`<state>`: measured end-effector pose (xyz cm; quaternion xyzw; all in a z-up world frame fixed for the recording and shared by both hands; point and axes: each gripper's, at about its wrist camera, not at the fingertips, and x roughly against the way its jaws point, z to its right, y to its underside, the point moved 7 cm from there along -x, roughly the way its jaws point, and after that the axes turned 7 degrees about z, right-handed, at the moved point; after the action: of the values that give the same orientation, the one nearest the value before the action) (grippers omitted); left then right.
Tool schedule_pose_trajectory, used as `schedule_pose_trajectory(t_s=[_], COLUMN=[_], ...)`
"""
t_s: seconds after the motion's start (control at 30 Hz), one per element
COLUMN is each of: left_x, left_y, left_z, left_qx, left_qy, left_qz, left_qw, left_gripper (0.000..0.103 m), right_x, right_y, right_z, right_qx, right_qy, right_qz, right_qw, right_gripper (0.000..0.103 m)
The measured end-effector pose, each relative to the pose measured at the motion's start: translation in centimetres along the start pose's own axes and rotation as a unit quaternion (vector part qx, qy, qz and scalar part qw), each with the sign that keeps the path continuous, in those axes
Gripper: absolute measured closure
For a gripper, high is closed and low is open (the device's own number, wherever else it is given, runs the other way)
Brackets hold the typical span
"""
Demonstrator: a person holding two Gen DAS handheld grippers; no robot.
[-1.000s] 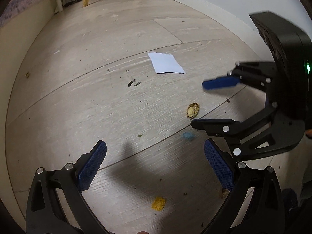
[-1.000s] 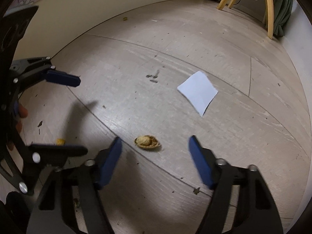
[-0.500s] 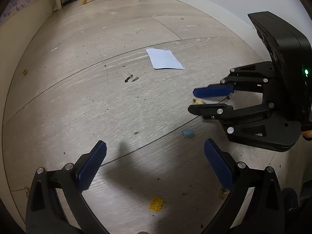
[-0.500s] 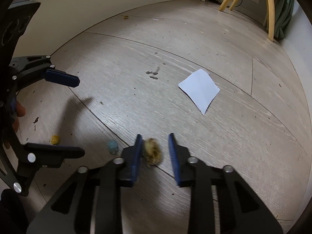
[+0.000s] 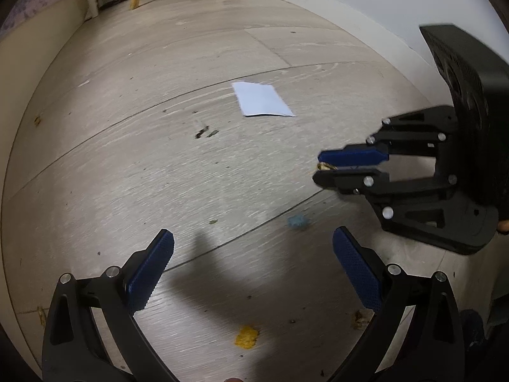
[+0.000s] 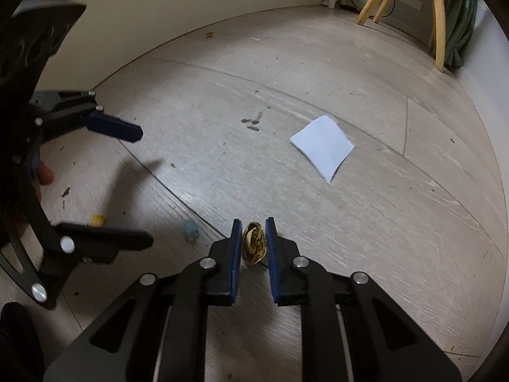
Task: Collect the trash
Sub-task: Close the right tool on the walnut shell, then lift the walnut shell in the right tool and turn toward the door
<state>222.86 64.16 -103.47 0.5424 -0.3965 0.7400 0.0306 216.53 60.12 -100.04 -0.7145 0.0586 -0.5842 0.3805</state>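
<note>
Two grippers; right gripper [image 6: 252, 243] jaws pinching nutshell [image 6: 253, 242]; left gripper [image 5: 253, 273] jaws spread

Ahead of the left gripper [image 5: 253, 270], between its wide-spread fingers [image 5: 149, 273], the floor [image 5: 159, 175] lies bare but for a yellow crumb [image 5: 246, 341] low between them and a blue fluff [image 5: 298, 222] just beyond the right fingertip. The right gripper [image 5: 321, 167] stands to the right of those fingers, blocking that side. Farther ahead lie a white paper [image 5: 261, 99] and dark specks [image 5: 205, 132], flat on the floor. The right gripper's fingers [image 6: 235, 248] leave only a narrow gap, filled by a nutshell [image 6: 254, 242]. Ahead of them the floor runs open to the wooden chair legs [image 6: 437, 22] and the wall [image 6: 191, 9].
</note>
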Motion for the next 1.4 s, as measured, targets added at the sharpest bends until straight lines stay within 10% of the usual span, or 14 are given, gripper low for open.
schedule_pose_trajectory(t_s=[0.3, 0.97, 1.4], left_x=[-0.8, -2.4, -0.2], left_y=[-0.8, -0.1, -2.0], left_z=[2.8, 3.6, 3.0], left_qx=[-0.052, -0.060, -0.036], left_qy=[0.010, 0.001, -0.006], left_qz=[0.012, -0.001, 0.004], left_qw=[0.9985, 0.9982, 0.9993], left_gripper=[0.013, 0.101, 0.102], right_x=[1.1, 2.5, 4.1], right_y=[-0.1, -0.2, -1.8], right_z=[1.5, 2.5, 3.1], right_qx=[-0.014, -0.026, -0.032], right_qy=[0.009, 0.012, 0.019], right_qz=[0.001, 0.017, 0.021], right_qw=[1.000, 0.999, 0.999], right_gripper=[0.087, 0.087, 0.087])
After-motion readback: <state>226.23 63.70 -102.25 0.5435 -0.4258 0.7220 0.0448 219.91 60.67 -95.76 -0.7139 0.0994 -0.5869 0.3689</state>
